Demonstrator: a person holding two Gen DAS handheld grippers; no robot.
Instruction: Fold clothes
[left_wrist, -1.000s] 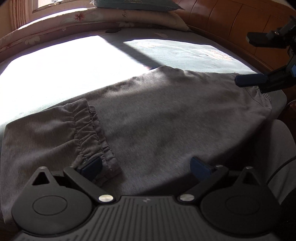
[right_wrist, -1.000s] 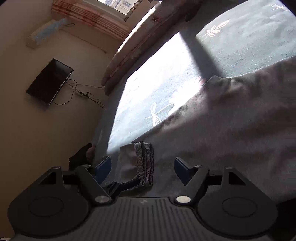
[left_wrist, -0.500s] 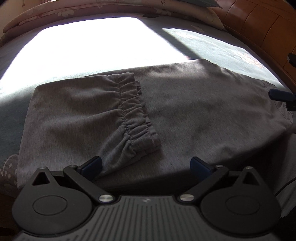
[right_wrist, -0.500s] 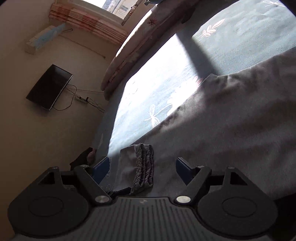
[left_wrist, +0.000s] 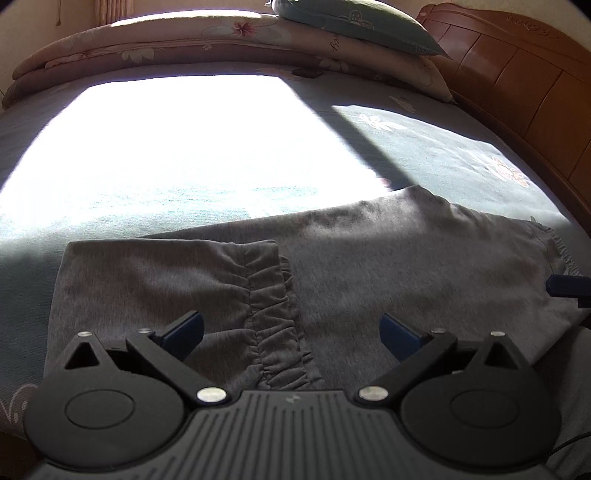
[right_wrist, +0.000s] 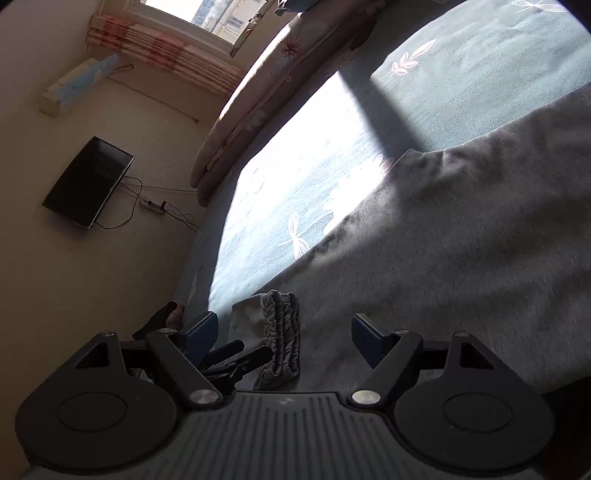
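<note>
Grey sweatpants (left_wrist: 406, 266) lie folded on the blue-green bed sheet (left_wrist: 424, 147), the leg end doubled back with its gathered cuffs (left_wrist: 269, 302) on top. My left gripper (left_wrist: 291, 330) hovers open over the near edge, the cuffs showing between its fingers with no pad on them. In the right wrist view the same pants (right_wrist: 461, 258) fill the right side and the cuffs (right_wrist: 282, 328) lie ahead. My right gripper (right_wrist: 284, 332) is open at the waistband end and holds nothing. One blue finger of the right gripper (left_wrist: 569, 286) shows at the edge of the left wrist view.
A rolled floral quilt (left_wrist: 221, 40) and a pillow (left_wrist: 354, 22) lie along the far side of the bed, with a wooden headboard (left_wrist: 524, 77) on the right. A bright sun patch (left_wrist: 184, 140) covers the sheet. A television (right_wrist: 88, 182) hangs on the wall.
The left gripper drew back from the cuffs and shifted sideways; the whole folded leg now shows ahead of it. The right gripper kept its place, jaws wide.
</note>
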